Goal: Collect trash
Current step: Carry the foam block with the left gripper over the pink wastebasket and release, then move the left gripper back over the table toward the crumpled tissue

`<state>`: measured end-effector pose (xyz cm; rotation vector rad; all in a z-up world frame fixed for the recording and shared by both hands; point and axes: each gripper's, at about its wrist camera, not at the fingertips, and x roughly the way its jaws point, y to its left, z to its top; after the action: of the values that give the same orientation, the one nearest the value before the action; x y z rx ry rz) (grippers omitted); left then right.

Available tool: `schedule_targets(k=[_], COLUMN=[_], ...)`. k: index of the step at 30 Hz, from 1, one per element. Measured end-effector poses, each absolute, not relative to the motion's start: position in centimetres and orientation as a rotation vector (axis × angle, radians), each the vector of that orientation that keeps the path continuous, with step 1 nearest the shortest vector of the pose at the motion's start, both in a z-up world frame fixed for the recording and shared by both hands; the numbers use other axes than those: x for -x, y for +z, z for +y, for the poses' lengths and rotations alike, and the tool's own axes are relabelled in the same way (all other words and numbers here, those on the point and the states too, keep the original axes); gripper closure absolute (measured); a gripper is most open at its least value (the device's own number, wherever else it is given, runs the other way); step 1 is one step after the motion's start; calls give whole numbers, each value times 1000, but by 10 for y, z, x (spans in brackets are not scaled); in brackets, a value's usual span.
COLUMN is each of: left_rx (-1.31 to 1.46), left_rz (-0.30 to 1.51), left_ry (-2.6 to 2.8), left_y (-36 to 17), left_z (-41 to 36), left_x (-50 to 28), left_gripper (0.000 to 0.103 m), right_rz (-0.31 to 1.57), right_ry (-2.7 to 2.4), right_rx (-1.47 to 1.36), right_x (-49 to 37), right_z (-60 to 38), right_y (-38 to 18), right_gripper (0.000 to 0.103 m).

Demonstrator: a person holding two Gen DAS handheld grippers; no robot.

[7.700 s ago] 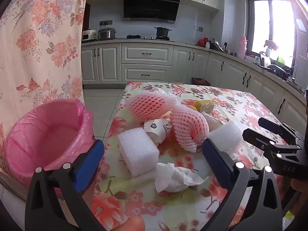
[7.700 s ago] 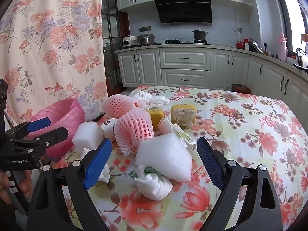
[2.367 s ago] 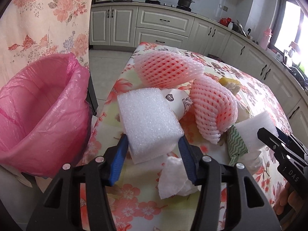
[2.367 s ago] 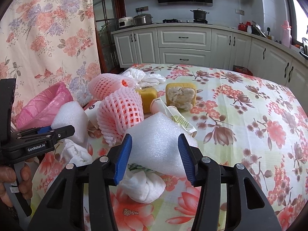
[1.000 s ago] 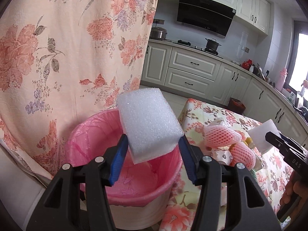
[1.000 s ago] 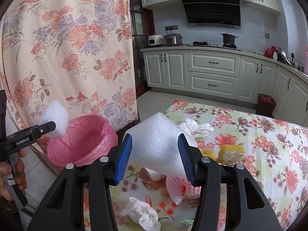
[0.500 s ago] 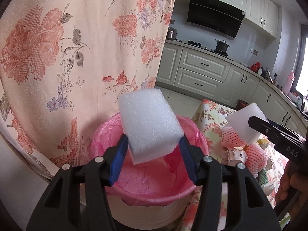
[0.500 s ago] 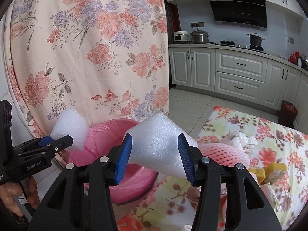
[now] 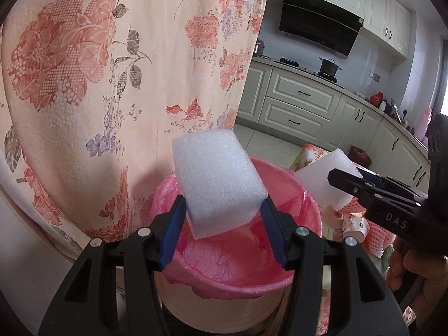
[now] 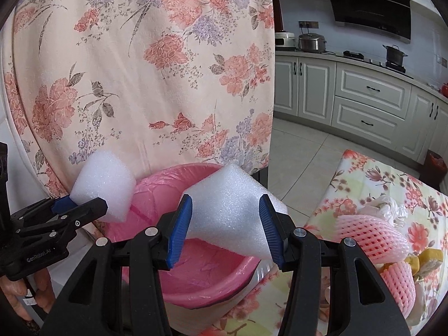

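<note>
Both foam blocks up off the bench now and carried across to the bin. Left gripper (image 9: 222,225) pinching a white foam block (image 9: 215,179) between its blue pads, jaws closed in on the block's lower sides, block poking up and forward over the pink bin liner (image 9: 282,277). Right gripper (image 10: 225,226) likewise clamped on a second foam block (image 10: 229,212), wedge-like from this angle, hanging above the near half of the bin mouth.

A second ago: right block out over the flowered bench with the bin well off to the side. Now swung in, right beside the left one, both over pink plastic. Left gripper nudged further in over the opening too, more liner showing beneath its block than before. Grip unchanged on either side, no sign of slackening.

Bin interior looking bare, nothing but crumpled liner. Floral curtain (image 10: 140,70) close behind the bin. Left on the bench (image 10: 361,176): pink foam fruit net (image 10: 372,233), a second net lower down, crumpled white tissue, yellowish scraps.

Carry phase looking about done; release the likely next call, jaws to spread so both blocks drop clear. Foam light and springy, so a chance of bouncing off the rim or clinging to a pad. Plenty of bench litter to fetch after.
</note>
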<state>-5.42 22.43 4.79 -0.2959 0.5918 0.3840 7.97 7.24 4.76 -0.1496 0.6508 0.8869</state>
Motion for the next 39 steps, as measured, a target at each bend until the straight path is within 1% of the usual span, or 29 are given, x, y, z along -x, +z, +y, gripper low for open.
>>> schedule_targets(k=[6,7,8,10,12,14,17,21,23,27,29,39], left_rx=[300,301,303,303,306,317,321,324,316,274,255,261], left_rz=[589,588,587,585,584,582,588,588,581,536,515,508], left_ry=[387,386,386,386,385,378,372,369,370,363,357,247], left_y=[50,50,50,51,51,51,50,49,49,53,55,48], left_z=[231,231,230,230,230,232,231,227,223,206,196,144], left_x=[56,57,58,59,59,58,57,56,57,59,58,38], left_gripper=[49,49,49,49,43,31,30,29,25,22,17,18], right_rz=[663,662,662,655,657,656,651,629,621,607,601,569], right_ry=[916,915,917,913,906,892,866,831,810,768,745,614], right_rx=[159,164,167,170,165,159,134,126,118,116,110,90], right_x=[-80,-81,-81,-82,-84,-86,-89,-88,-87,-85,-84,-81], right_z=[87,89,91,91,89,85,71,48,33,4,-11,-91], right_y=[44,43,43,42,41,41,43,45,45,44,44,44], right_gripper=[54,51,44,38,37,36,31,29,28,28,28,26])
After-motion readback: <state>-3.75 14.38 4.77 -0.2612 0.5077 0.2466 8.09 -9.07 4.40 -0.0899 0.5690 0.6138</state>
